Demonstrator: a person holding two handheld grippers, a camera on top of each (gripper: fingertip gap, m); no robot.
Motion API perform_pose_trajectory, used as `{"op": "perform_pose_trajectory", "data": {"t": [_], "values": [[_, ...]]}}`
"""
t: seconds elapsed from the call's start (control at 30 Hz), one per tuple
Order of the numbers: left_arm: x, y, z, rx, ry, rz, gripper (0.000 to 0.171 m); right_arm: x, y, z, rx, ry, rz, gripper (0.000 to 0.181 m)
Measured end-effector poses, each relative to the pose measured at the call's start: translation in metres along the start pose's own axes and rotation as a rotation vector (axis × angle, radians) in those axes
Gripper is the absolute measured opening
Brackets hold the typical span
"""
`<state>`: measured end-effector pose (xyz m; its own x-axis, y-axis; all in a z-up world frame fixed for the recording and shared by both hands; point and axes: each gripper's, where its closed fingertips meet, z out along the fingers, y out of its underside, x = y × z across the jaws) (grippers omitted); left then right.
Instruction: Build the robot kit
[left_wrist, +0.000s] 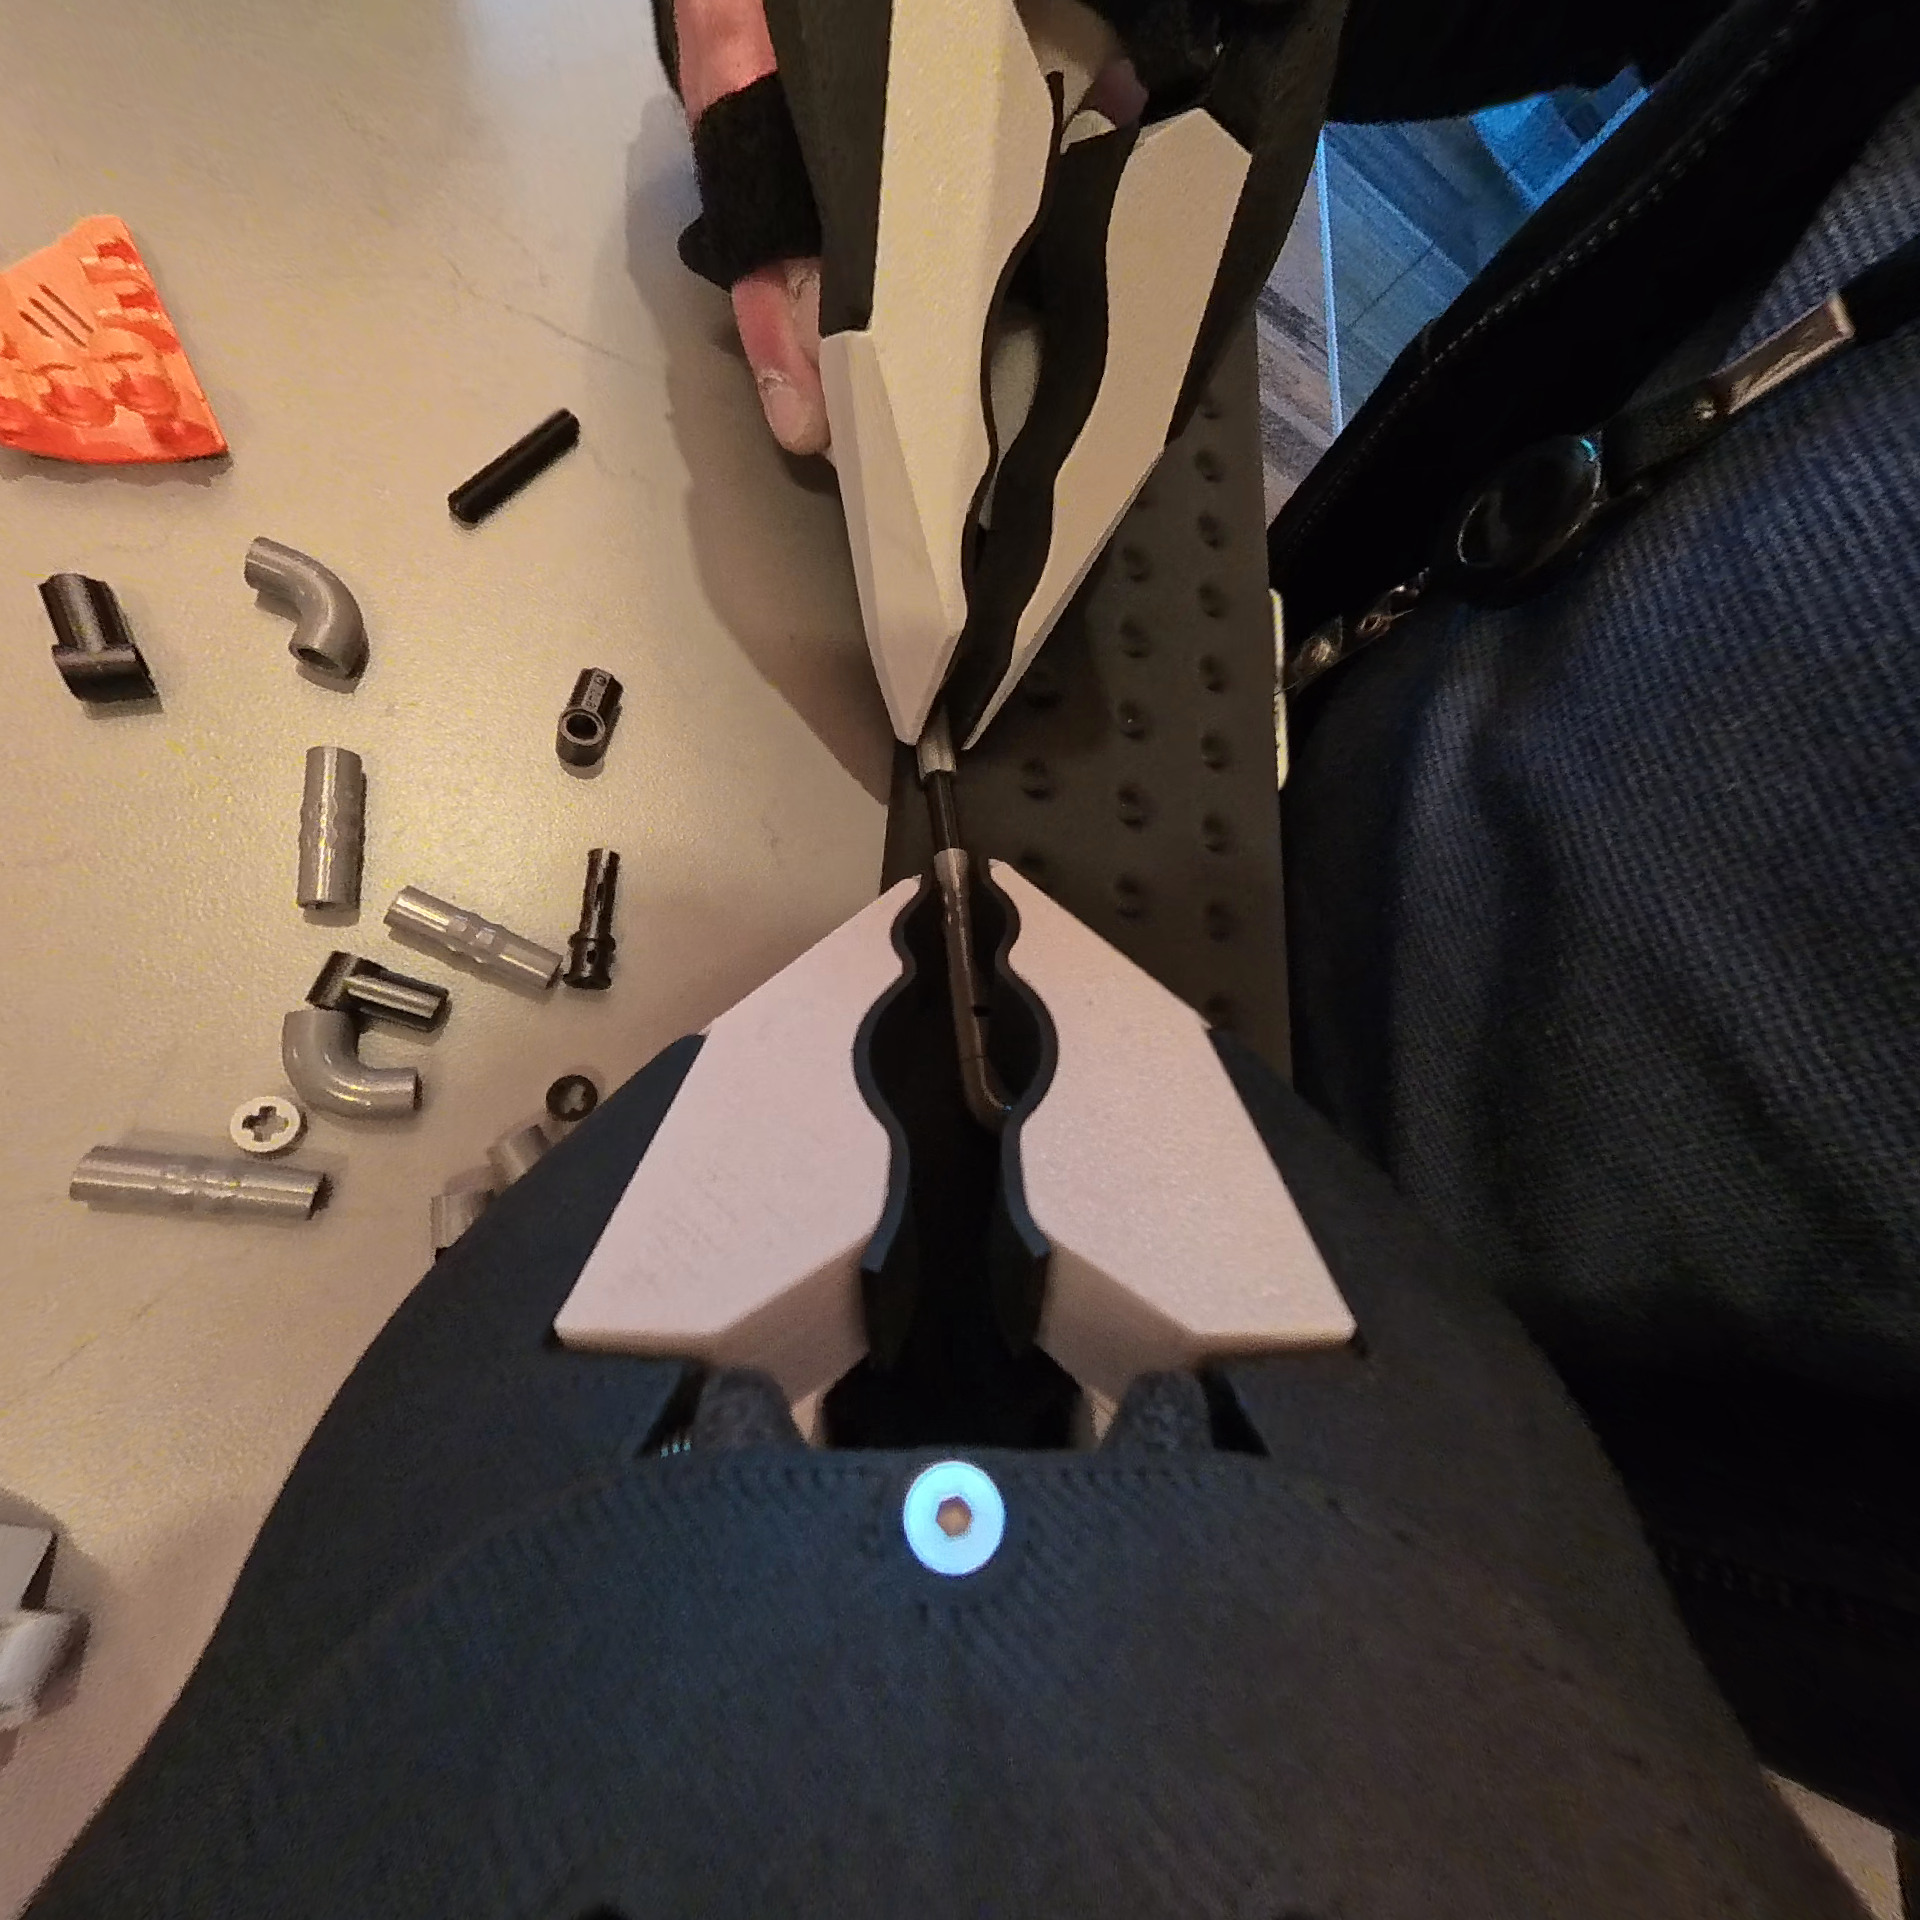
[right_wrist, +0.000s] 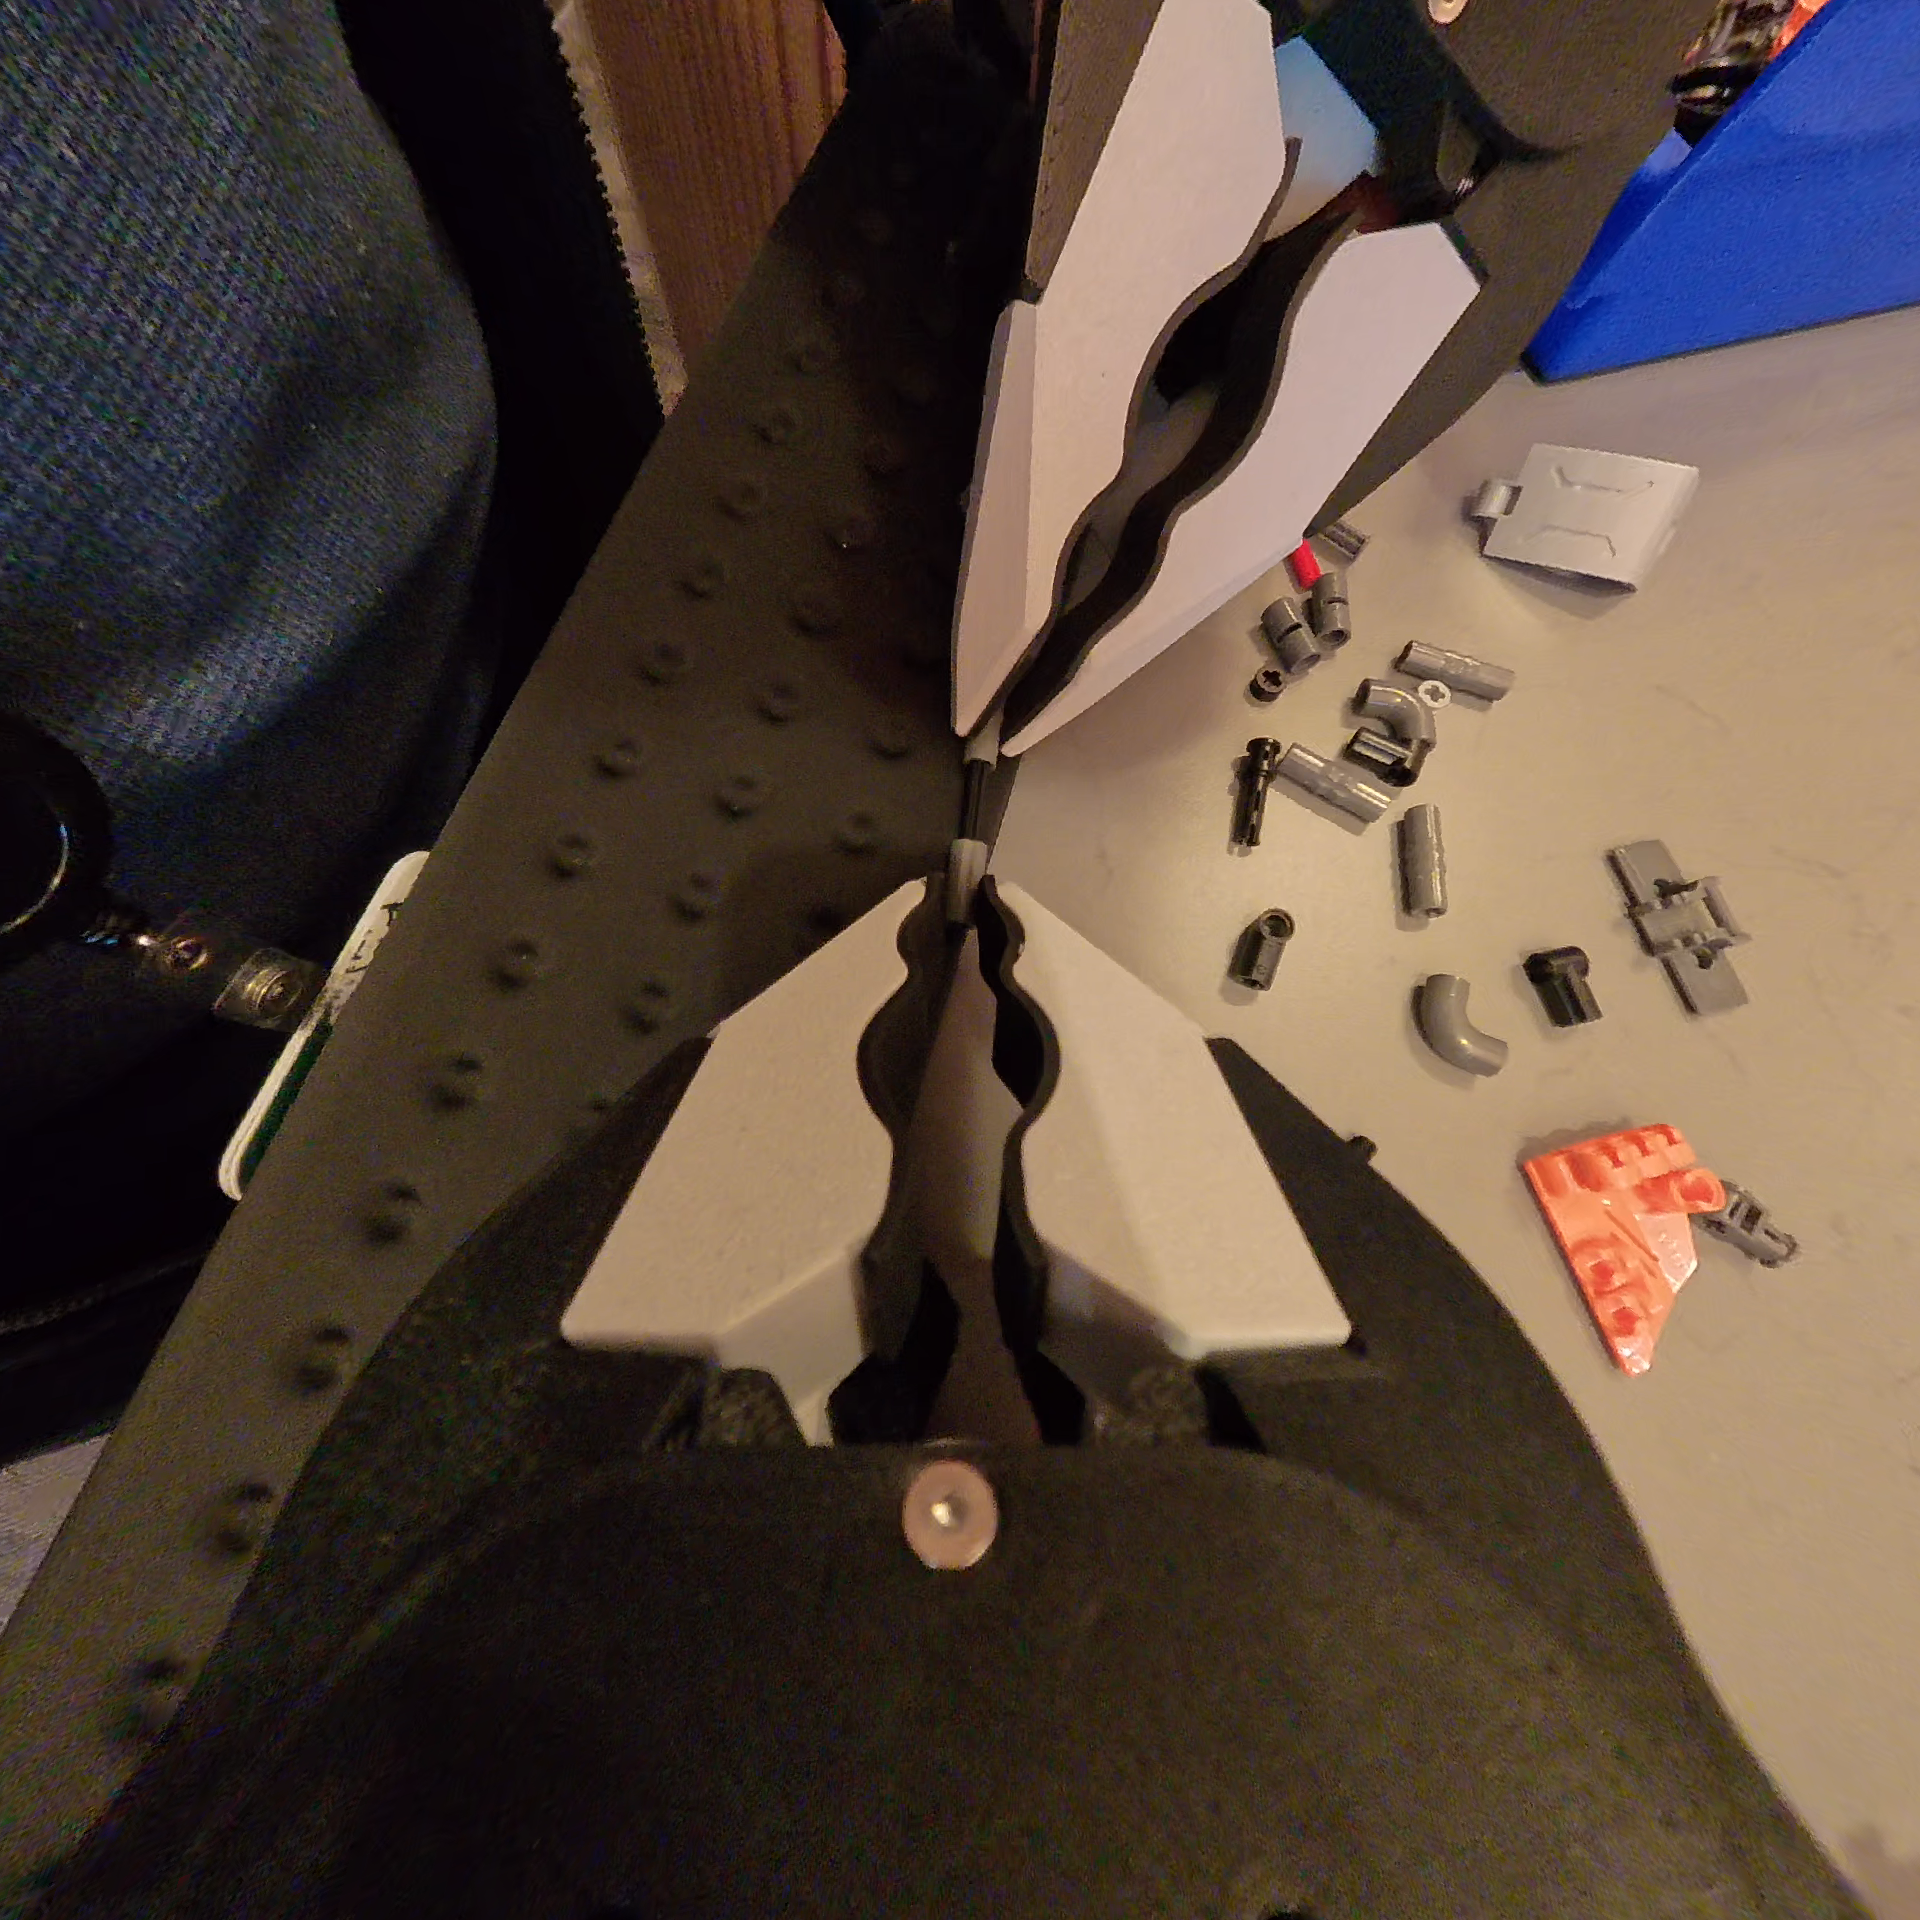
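My left gripper (left_wrist: 956, 894) is shut on a grey bent tube piece (left_wrist: 966, 997) whose elbow sits between the pads. A thin black axle (left_wrist: 942, 810) runs from that piece to a small grey sleeve held in my right gripper (left_wrist: 938, 740), which comes in from above, tip to tip. In the right wrist view, my right gripper (right_wrist: 961, 894) is shut on the grey sleeve (right_wrist: 964, 868). The black axle (right_wrist: 977, 800) leads up to the left gripper (right_wrist: 982, 746). Both grippers hover above a black studded baseplate (right_wrist: 675, 727).
Loose parts lie on the grey table: grey elbows (left_wrist: 312, 613), grey tubes (left_wrist: 332, 842), black pins (left_wrist: 594, 920) and an orange wedge plate (left_wrist: 99, 343). A grey panel (right_wrist: 1579, 514) and a blue bin (right_wrist: 1766, 208) stand farther off. A person's blue trousers (left_wrist: 1610, 935) border the baseplate. My left and right fingertips are right by each other.
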<state>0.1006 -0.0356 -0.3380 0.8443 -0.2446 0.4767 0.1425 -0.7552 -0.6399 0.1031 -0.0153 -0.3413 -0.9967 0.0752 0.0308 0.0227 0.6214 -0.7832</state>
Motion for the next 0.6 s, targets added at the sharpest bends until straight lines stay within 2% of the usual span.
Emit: {"op": "perform_pose_trajectory", "data": {"t": [0.07,0.13,0.2,0.3,0.4,0.6], "values": [[-0.002,-0.002,-0.003,0.004,-0.017,-0.003,0.004,0.001,-0.001,0.0,0.01,0.003,0.008,0.003],[0.002,-0.007,-0.008,0.029,-0.021,-0.022,0.015,0.002,-0.002,0.0,0.002,0.015,0.003,0.003],[-0.003,0.002,-0.015,-0.022,-0.091,-0.028,0.021,0.002,-0.002,0.0,-0.005,0.019,0.0,0.003],[-0.001,0.016,-0.024,-0.085,-0.113,-0.051,0.024,0.002,-0.002,0.001,-0.008,0.017,0.004,0.003],[-0.002,0.022,-0.023,-0.098,-0.147,-0.056,0.011,0.003,-0.002,0.001,-0.015,0.019,0.002,0.003],[-0.004,0.022,-0.021,-0.082,-0.186,-0.02,0.005,0.004,-0.002,0.002,-0.032,0.031,0.011,0.003]]}}
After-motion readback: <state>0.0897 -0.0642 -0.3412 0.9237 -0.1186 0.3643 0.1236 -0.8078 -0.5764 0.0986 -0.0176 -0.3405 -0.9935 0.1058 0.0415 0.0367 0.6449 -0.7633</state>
